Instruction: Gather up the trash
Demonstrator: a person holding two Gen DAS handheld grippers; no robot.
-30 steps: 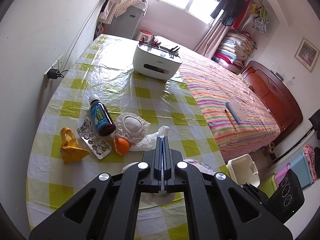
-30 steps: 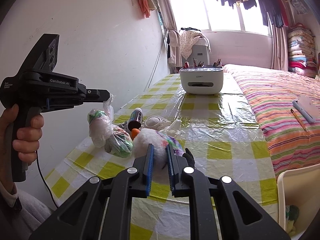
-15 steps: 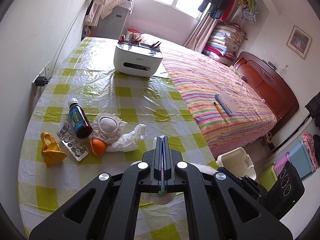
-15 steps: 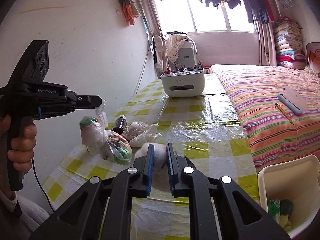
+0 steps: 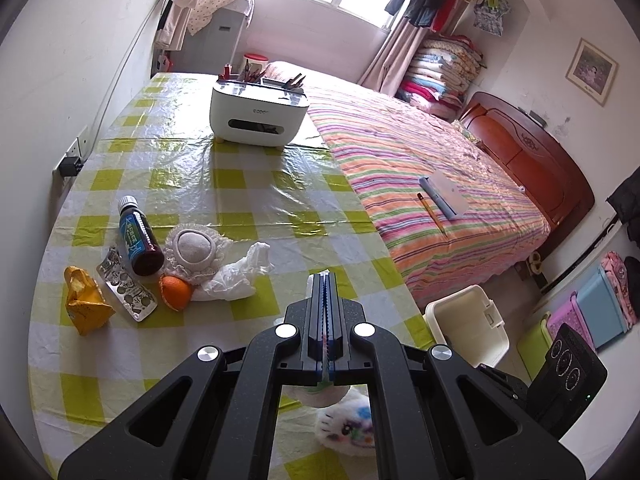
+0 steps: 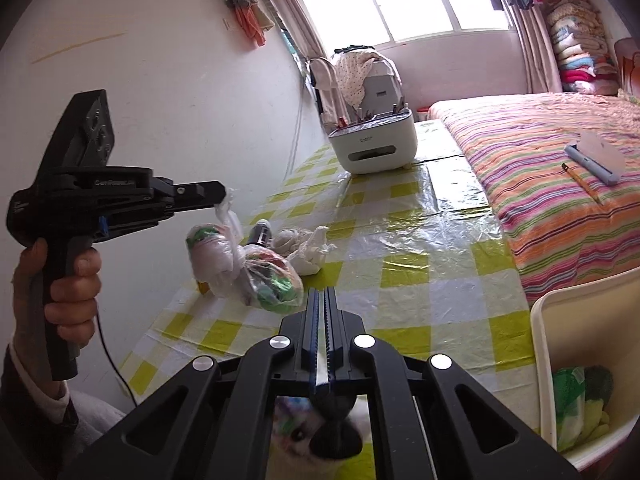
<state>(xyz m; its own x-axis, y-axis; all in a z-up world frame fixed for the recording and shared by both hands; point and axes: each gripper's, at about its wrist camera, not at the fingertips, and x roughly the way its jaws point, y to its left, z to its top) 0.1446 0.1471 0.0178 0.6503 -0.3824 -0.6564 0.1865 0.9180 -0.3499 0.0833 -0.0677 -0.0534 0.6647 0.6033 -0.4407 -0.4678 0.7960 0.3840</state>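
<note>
My left gripper [image 5: 325, 280] is shut on the knotted top of a clear plastic trash bag [image 6: 240, 268] and holds it hanging just above the checked table [image 5: 248, 184]; in the right wrist view the left gripper [image 6: 224, 196] is at the left. My right gripper [image 6: 323, 296] is shut on a white plush toy [image 6: 296, 432] that hangs under it; the toy also shows in the left wrist view [image 5: 352, 424]. A white bin [image 6: 584, 364] with some trash inside stands at the right.
On the table lie a yellow wrapper [image 5: 84, 304], a blister pack [image 5: 128, 292], a dark bottle [image 5: 138, 236], an orange [image 5: 176, 292], a lace cloth ball [image 5: 194, 248] and a crumpled tissue [image 5: 240, 272]. A white organizer box [image 5: 258, 114] stands farther back. A striped bed [image 5: 432, 184] lies to the right.
My right gripper has closed on the plush toy and lifted it off the table towards the bin. My left gripper has risen with the bag.
</note>
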